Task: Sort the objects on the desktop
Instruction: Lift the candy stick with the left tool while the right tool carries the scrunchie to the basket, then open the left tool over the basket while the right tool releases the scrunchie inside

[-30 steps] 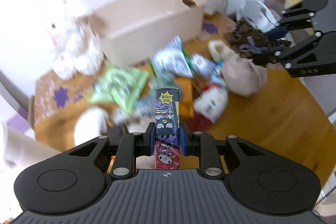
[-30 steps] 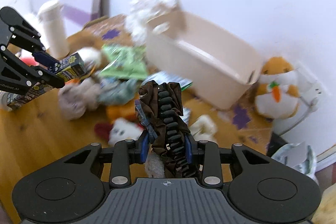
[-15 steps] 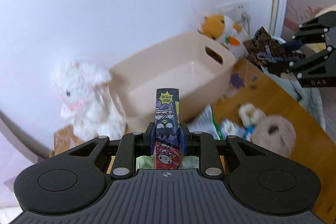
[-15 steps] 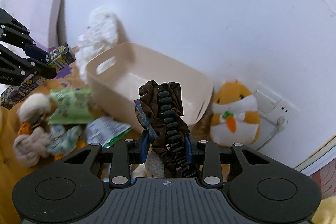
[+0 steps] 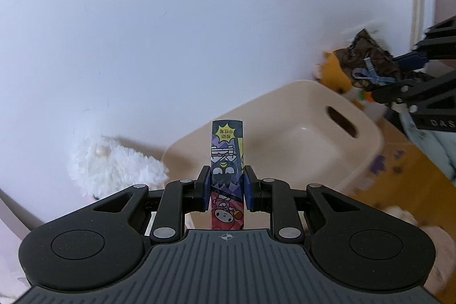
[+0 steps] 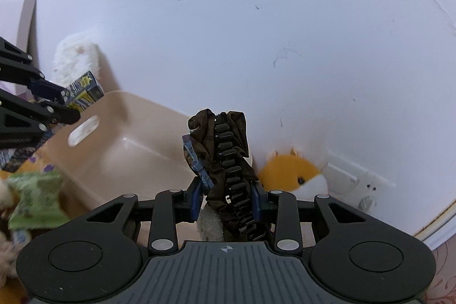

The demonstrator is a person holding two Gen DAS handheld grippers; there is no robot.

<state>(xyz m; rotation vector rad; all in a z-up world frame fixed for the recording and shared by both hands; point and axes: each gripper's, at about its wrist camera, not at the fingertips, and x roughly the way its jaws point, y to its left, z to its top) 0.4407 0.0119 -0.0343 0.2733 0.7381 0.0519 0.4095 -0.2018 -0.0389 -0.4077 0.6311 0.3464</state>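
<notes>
Jaws of the left gripper (image 5: 227,187) are clamped on a slim cartoon-printed box (image 5: 227,158), which stands upright between the pads with its printed top pointing away from the camera. Jaws of the right gripper (image 6: 226,197) are clamped on a dark brown scrunched hair accessory (image 6: 225,158) with a blue clip at its left side; it bunches up above the pads.

We note that both loads hang in the air over the near side of the beige plastic bin (image 5: 296,138), which sits on the wooden counter (image 5: 410,173) against the white wall. From what shows of the bin's interior in both views, we see nothing inside it. We judge that both items are held high so that they clear the rim before release, the box over the left part, the hair accessory over the right.

A white plush toy (image 5: 114,164) sits left of the bin and an orange hamster plush (image 6: 296,173) right of it, beside a wall socket. A green snack packet (image 6: 34,195) lies on the counter at the near left, not yet sorted.
</notes>
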